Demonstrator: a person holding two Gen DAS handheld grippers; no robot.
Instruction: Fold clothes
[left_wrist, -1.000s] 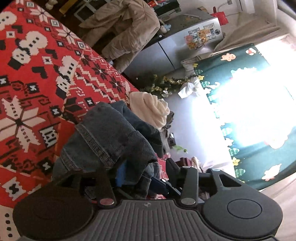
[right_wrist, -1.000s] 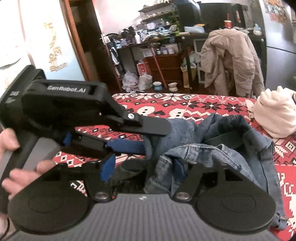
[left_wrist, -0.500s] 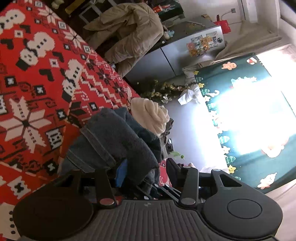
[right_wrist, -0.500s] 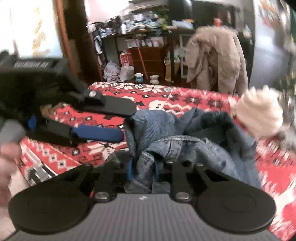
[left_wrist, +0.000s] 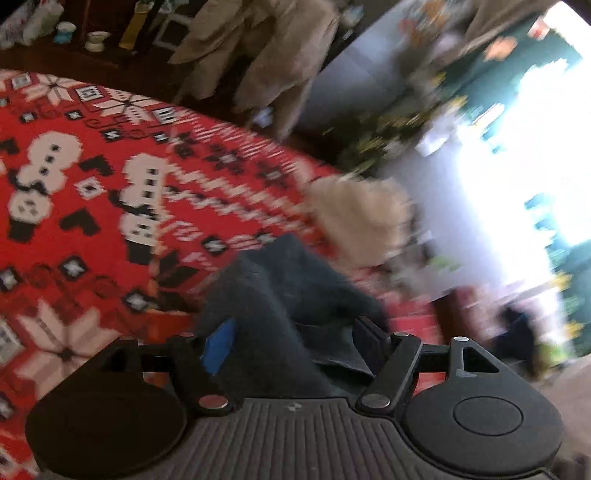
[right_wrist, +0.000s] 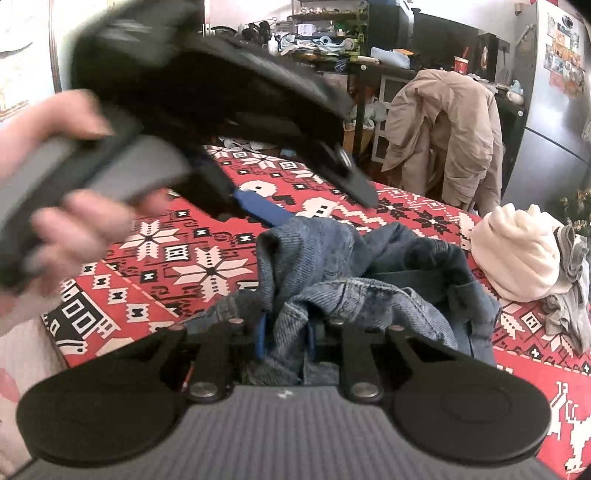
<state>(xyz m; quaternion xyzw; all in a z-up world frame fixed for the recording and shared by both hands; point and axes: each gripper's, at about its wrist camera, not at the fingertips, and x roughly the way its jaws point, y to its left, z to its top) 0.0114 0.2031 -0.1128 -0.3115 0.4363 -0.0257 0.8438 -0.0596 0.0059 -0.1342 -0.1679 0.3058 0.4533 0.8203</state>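
Right claw (right_wrist: 284, 343) clamps a bunched hem of the denim garment (right_wrist: 354, 273), heaped on the red patterned bed cover (right_wrist: 207, 266). Left claw (right_wrist: 280, 206), jaws opening, hovers beyond; it should regrip an opposite edge to spread the cloth flat.

Cluttered shelves (right_wrist: 325, 33), grey fridge (right_wrist: 546, 122) (magnets on it), bright window (left_wrist: 517, 155).

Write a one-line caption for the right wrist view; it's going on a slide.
Right claw shut on crumpled denim jeans atop a red snowflake-patterned blanket, left claw opening above them.
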